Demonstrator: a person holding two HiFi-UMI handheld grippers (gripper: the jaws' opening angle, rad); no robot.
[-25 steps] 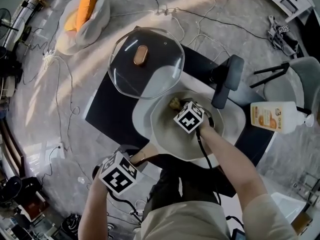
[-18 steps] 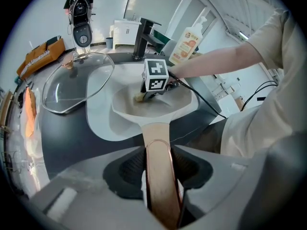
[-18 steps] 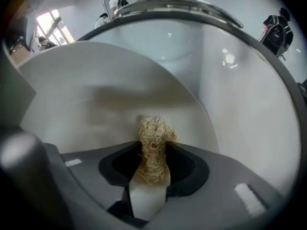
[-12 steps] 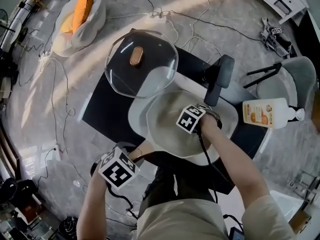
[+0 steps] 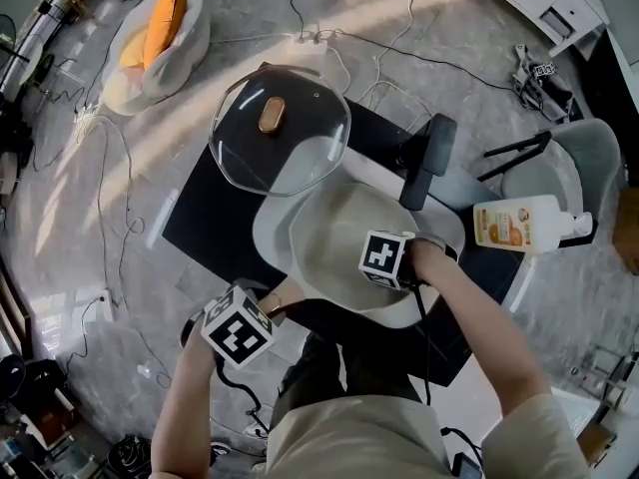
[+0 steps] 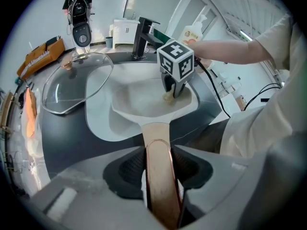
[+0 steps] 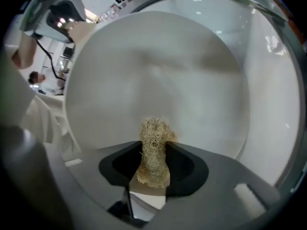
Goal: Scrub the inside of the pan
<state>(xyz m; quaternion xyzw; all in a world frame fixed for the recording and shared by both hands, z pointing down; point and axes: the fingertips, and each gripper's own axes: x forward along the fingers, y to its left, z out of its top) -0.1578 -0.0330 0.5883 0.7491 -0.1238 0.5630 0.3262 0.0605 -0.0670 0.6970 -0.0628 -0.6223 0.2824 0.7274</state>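
Note:
A pale pan [image 5: 324, 230] sits in the sink, its copper-coloured handle [image 5: 284, 305] pointing toward me. My left gripper [image 6: 159, 166] is shut on that handle [image 6: 160, 176], which runs straight between the pads. My right gripper [image 7: 153, 159] is shut on a straw-coloured fibre scrubber [image 7: 154, 147], whose tip rests on the pan's inner floor [image 7: 158, 71]. In the left gripper view the right gripper's marker cube [image 6: 176, 63] stands over the scrubber [image 6: 169, 96] on the right half of the pan [image 6: 139, 102]. From above, the cube [image 5: 387, 257] hides the scrubber.
A glass lid [image 5: 280, 133] with a copper knob lies on the dark counter behind the pan. A black faucet [image 5: 424, 158] rises at the sink's [image 5: 268, 238] far right. A soap bottle [image 5: 519, 225] lies to the right. Cables run over the floor [image 5: 120, 188].
The right gripper has drawn the scrubber from the far part of the pan's floor toward me. The left gripper keeps its hold on the handle.

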